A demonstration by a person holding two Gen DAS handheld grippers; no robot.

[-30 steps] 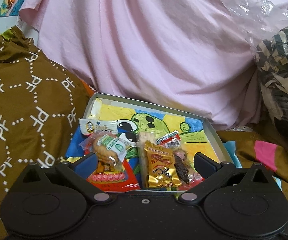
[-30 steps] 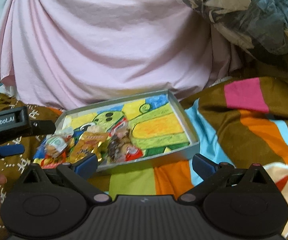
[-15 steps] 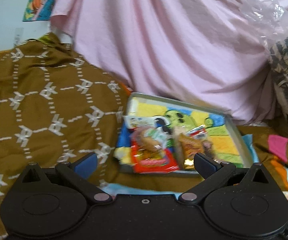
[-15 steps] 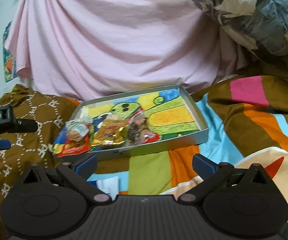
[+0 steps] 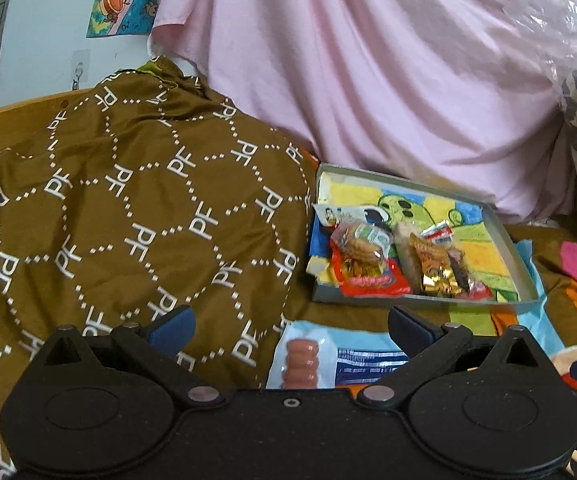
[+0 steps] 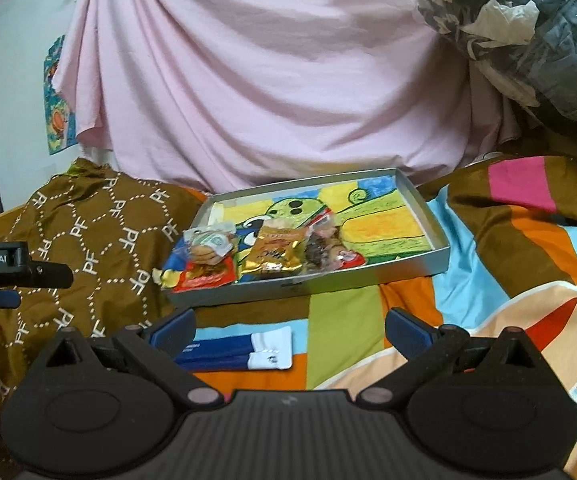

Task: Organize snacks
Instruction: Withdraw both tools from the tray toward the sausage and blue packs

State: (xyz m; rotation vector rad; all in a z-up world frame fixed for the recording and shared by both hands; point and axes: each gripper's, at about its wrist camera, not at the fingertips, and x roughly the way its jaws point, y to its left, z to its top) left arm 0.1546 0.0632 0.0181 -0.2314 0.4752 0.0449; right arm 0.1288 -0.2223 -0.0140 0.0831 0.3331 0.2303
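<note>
- Both the left gripper [image 5: 290,326] and the right gripper [image 6: 290,324] stand wide open with nothing between their fingers.
- The sausage packet [image 5: 338,360] lies flat on the blanket [image 6: 340,336], just outside the tray's near edge, apart from it.
- The tray [image 6: 420,266] holds several snack bags [image 6: 276,254] bunched in its left half; its right half is bare.
- Judgement: come down low over the packet, pinch across its narrow width, lift it clear of the rim, and set it in the bare half.
</note>
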